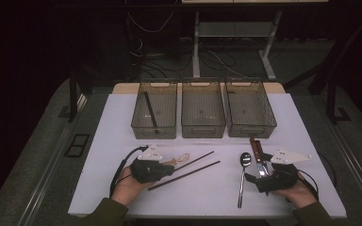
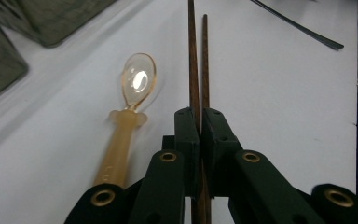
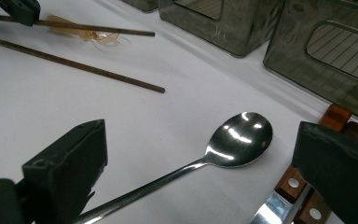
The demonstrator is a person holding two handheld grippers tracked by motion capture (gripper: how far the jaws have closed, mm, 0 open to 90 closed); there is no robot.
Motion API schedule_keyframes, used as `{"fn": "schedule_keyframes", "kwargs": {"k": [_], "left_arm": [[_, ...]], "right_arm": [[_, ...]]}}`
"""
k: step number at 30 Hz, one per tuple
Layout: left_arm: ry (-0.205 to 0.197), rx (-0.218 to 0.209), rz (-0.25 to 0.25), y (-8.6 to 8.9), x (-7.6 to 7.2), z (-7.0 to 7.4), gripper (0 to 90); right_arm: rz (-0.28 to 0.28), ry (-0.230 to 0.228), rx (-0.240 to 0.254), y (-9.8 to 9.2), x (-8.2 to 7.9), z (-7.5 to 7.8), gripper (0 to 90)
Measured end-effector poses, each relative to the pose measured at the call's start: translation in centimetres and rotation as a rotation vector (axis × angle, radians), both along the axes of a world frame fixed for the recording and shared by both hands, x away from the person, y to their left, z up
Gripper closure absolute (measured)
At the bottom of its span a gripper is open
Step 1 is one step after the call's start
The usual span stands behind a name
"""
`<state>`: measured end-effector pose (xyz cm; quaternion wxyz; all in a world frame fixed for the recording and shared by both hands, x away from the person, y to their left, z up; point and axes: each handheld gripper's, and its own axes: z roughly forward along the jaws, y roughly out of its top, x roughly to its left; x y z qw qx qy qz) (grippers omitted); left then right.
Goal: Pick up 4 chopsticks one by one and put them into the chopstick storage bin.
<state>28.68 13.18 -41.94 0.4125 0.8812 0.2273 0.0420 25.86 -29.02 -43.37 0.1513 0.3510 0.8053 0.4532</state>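
Note:
My left gripper (image 1: 169, 168) (image 2: 199, 116) is shut on a dark brown chopstick (image 1: 195, 160) (image 2: 192, 56) and holds it a little above the white table; the right gripper view shows that chopstick (image 3: 98, 27) raised. A second chopstick (image 1: 186, 175) (image 3: 79, 65) lies flat beside it. An amber plastic spoon (image 1: 181, 158) (image 2: 137, 81) rests just left of the jaws. My right gripper (image 1: 259, 176) (image 3: 205, 140) is open, and its jaws stand on either side of a metal spoon (image 1: 243, 169) (image 3: 240, 137) without touching it. Wooden-handled knives (image 1: 258, 153) (image 3: 307, 186) lie beside its right jaw.
Three smoky transparent bins (image 1: 154, 84) (image 1: 202, 84) (image 1: 250, 84) stand in a row at the back of the table (image 1: 108, 141). The left bin holds a dark stick (image 1: 150, 110). Beyond the table are desk legs and cables on the dark floor.

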Motion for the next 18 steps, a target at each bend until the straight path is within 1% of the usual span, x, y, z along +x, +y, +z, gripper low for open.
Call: {"fn": "schedule_keyframes", "kwargs": {"k": [4,8,13,18], "left_arm": [[0.000,-0.016,0.021,0.7,0.2,0.4,84.9],[-0.009,-0.029,0.050,1.3,0.5,0.6,84.9],[-0.021,-0.033,0.070,1.8,0.8,0.9,84.9],[-0.026,-0.064,0.102,2.4,1.2,1.2,84.9]], "right_arm": [[0.000,0.000,0.000,0.0,0.0,0.0,3.5],[0.004,-0.003,0.000,-0.1,0.0,0.1,3.5],[-0.001,0.000,0.001,-0.1,0.0,0.1,3.5],[0.002,-0.002,0.002,-0.1,-0.1,0.1,3.5]]}}
